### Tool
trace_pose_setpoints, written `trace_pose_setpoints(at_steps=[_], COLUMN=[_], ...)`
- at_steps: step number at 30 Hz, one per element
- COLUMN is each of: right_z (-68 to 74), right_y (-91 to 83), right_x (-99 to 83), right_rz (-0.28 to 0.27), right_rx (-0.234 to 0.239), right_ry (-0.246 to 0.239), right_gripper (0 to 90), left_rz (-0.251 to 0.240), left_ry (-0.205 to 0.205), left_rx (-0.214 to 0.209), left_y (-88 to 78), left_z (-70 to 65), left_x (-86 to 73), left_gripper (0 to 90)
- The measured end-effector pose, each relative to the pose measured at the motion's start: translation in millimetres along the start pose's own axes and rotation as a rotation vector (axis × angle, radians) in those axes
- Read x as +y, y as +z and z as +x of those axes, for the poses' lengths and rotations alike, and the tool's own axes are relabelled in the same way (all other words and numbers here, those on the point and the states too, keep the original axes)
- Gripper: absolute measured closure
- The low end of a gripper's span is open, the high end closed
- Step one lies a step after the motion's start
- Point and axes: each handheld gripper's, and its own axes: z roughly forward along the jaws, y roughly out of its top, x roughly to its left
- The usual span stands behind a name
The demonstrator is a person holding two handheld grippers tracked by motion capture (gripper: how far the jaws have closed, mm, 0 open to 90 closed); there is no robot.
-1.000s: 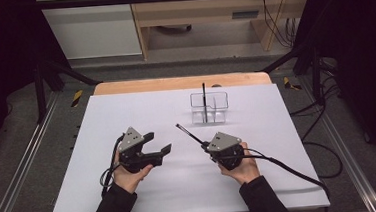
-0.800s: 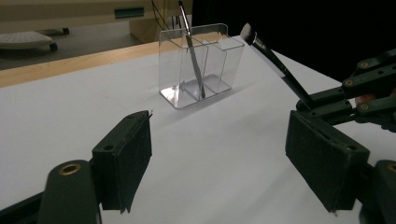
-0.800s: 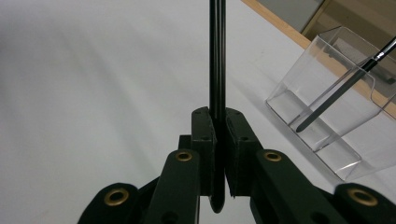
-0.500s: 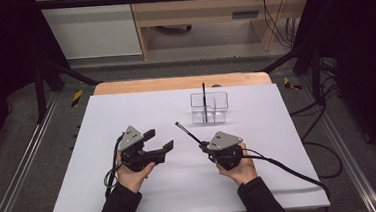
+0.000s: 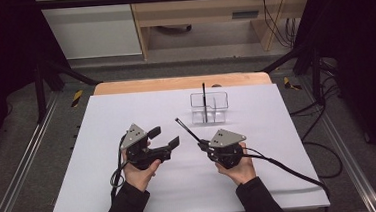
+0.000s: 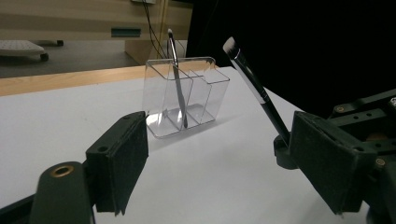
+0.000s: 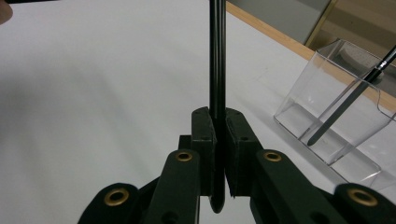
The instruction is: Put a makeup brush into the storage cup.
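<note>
Nearest the camera in the high view: two dark sleeves coming in from the bottom edge, each hand wrapped round a black two-jaw gripper topped with a grey three-cornered plate. Left gripper (image 5: 164,138) held just above the flat white table top (image 5: 107,192), jaws spread wide with nothing between them, pointing right toward the other hand. From the left gripper view, those two black padded jaws frame plain white surface and the scene beyond, pads touching nothing. Right gripper (image 5: 202,145) sitting a little right of centre, well apart from the left one, jaws clamped tight on the lower handle of a long thin black makeup brush with a silver ferrule and pale tip (image 5: 186,129). In the right gripper view, that black handle (image 7: 217,70) running straight up out of the pinched pads, rounded butt end poking out just below them. Brush slanting up and away to the left, bristle end in the air, clear of the table. A bit farther back, a clear plastic organiser box with divided compartments (image 5: 218,102), standing on the table near the light wooden far edge. Inside it a second slim dark brush (image 5: 204,101), leaning close to upright in one compartment, tip sticking out above the rim. Exactly which compartment, hard to tell. Behind all that, grey floor and loose black cables.
</note>
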Motion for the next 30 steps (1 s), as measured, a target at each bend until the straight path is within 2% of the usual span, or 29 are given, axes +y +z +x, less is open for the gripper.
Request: trace_pose_setpoints(at_steps=[10, 30], right_z=[1.6, 6.5], right_y=[0.8, 6.5], right_x=[0.0, -0.3], right_rz=[-0.015, -0.043], right_rx=[0.013, 0.043], right_ry=[0.021, 0.050], right_gripper=[84.0, 84.0], left_rz=[-0.044, -0.089], left_ry=[-0.048, -0.120], left_rx=[-0.021, -0.057], left_y=[4.5, 17.6], left_z=[-1.4, -4.6], left_x=[-0.5, -4.1], left_gripper=[19.3, 23.8])
